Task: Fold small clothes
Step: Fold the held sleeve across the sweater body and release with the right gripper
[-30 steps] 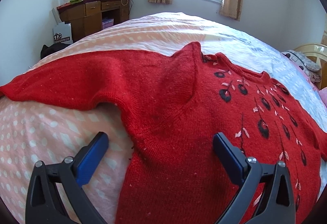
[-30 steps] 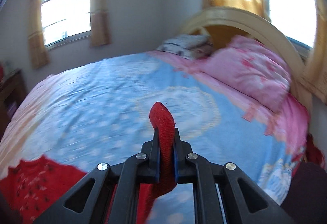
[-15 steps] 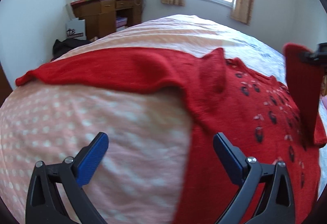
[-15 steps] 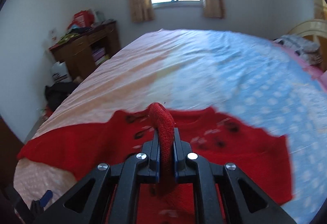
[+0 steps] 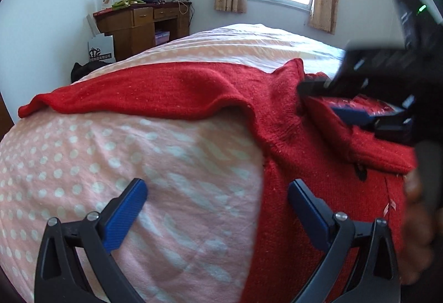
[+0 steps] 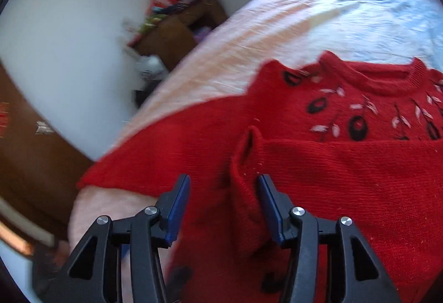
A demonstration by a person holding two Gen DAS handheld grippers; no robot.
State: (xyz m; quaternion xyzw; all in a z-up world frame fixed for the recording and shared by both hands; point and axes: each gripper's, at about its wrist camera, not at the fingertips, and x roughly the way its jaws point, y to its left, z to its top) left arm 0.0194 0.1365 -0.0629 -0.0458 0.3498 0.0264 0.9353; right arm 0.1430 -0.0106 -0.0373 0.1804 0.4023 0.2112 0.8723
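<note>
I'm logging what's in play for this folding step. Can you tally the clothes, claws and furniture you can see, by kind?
Red sweater: 1
Claws: 2, the left claw open over the bed, the right claw opening around the folded-over sleeve
Bed: 1
Wooden desk: 1
Total: 5

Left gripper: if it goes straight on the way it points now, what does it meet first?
Probably the pink dotted bedsheet: the open left gripper points down at it, the red sweater lying just beside; depth is unclear.
</note>
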